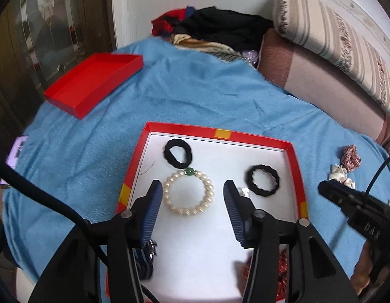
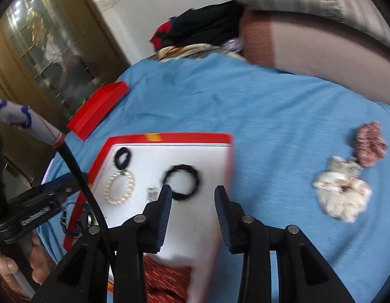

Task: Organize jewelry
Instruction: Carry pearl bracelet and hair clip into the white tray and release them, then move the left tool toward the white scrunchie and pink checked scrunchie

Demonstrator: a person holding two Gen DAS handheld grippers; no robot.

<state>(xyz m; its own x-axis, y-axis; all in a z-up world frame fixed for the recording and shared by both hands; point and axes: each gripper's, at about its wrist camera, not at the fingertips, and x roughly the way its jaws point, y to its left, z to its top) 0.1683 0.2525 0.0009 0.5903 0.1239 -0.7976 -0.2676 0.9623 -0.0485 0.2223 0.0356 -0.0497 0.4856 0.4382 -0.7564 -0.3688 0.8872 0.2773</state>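
Hovering over the red box [image 1: 221,134] on the bed, our left hand-held gripper [image 1: 192,192] stands released, its jaws apart and empty, the pearl bracelet [image 1: 188,194] lying flat on the white liner just beyond and between them. Ahead of it sits one black hair tie [image 1: 178,154], touching the bracelet's green bead; another black hair tie [image 1: 263,181] lies off to the gripper's right. Each ring rests flat and apart from most neighbours, likely so we can pick any one cleanly. The box lid [image 1: 93,88] waits far ahead to the left on the blue blanket [image 1: 220,96].

From the right wrist, our right hand-held gripper [image 2: 192,192] is likewise released and holds nothing, the nearer black tie just ahead of its left jaw. Well to its right, outside the box, a cream scrunchie [image 2: 342,197] and a pink scrunchie [image 2: 370,144] touch on the blanket, probably still to be sorted. The bracelet, foreshortened, has its long axis running away from us.
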